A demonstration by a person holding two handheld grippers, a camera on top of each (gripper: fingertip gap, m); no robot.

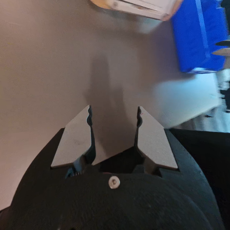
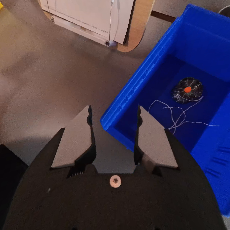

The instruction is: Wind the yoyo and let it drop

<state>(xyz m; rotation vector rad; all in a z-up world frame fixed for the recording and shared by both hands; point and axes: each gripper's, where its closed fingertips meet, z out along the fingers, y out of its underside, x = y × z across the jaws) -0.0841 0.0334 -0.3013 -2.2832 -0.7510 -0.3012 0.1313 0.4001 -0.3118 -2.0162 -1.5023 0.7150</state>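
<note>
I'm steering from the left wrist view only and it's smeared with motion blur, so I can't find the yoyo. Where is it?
Observer: The yoyo lies flat on the floor of the blue bin.
Operator: Is its string wound?
Observer: No, the white string lies in loose loops beside it.
Operator: Is the right gripper on it?
Observer: No. The right gripper hangs by the bin's near corner, jaws open and empty.
</note>
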